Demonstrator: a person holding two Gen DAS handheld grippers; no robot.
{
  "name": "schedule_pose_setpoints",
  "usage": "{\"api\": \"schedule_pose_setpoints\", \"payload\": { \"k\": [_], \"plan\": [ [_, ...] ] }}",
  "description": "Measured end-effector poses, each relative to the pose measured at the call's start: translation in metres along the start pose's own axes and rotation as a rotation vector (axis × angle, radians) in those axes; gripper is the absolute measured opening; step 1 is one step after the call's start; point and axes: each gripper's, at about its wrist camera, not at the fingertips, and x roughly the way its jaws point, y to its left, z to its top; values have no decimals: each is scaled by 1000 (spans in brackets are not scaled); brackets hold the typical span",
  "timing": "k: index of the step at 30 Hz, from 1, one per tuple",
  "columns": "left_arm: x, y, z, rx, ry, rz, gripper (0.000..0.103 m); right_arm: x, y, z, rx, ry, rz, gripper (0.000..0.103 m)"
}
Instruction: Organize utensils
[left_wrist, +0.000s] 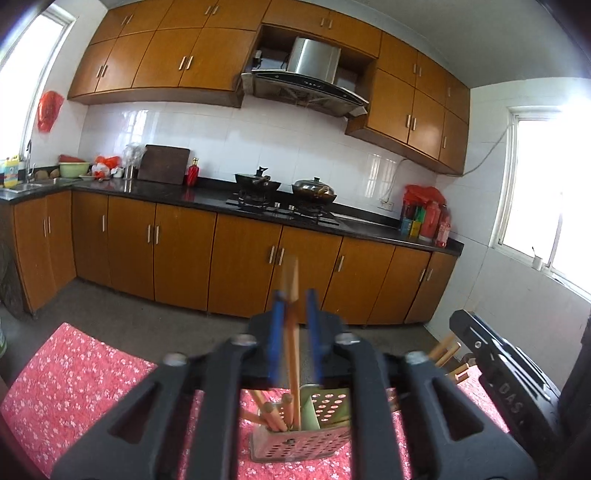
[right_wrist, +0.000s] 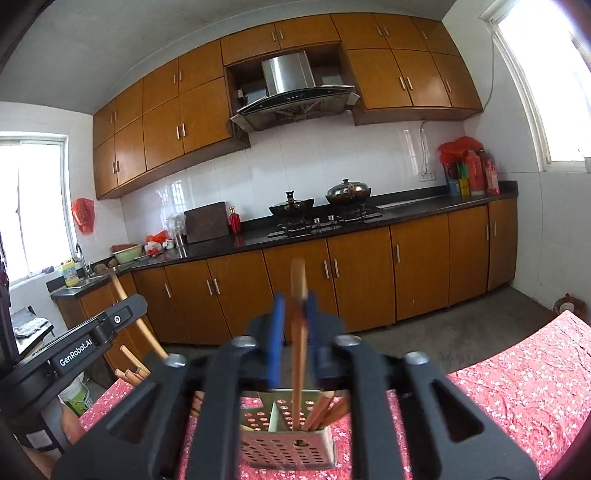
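The bench (left_wrist: 85, 365), under a red floral cloth, carries a perforated metal holder (right_wrist: 291, 448) near its front edge. Both compartments hold chopsticks. The left gripper (left_wrist: 295, 325) and right gripper (right_wrist: 294, 325) each have jaws slightly apart, a loose upright chopstick (left_wrist: 291, 332) standing between them.

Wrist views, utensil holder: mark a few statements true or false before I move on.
1. The utensil holder stands on a red floral cloth. True.
2. The holder is a solid glass jar. False: it is perforated metal.
3. Chopsticks stand between the left gripper's fingers, lower ends in the holder. True.
4. Nothing is between the right gripper's fingers. False: more chopsticks stand there.
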Motion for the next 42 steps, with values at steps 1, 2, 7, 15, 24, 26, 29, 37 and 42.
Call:
{"api": "schedule_pose_setpoints", "payload": {
  "k": [1, 2, 7, 15, 24, 26, 29, 37, 42],
  "plan": [
    [-2, 3, 1, -7, -2, 10, 33, -4, -2, 1, 4, -11, -9, 42],
    [-6, 6, 2, -15, -4, 13, 33, -9, -4, 2, 6, -23, -12, 43],
    [-31, 19, 5, -21, -16, 36, 41, -32, -10, 9, 1, -36, -19, 43],
    [-92, 39, -28, 55, 20, 80, 78, -75, -11, -10, -12, 5, -43, 83],
    [-157, 32, -106, 210, 58, 144, 99, -123, 16, -76, -141, 41, -130, 101],
    [-166, 32, -121, 219, 52, 158, 99, -129, 20, -88, -161, 50, -145, 101],
    [-173, 33, -142, 232, 54, 161, 99, -139, 23, -106, -178, 57, -138, 101],
    [-174, 37, -171, 215, 102, 169, 99, -145, 24, -134, -180, 108, -131, 101],
    [-178, 41, -180, 211, 103, 175, 99, -146, 23, -146, -178, 135, -144, 101]
  ]
}}
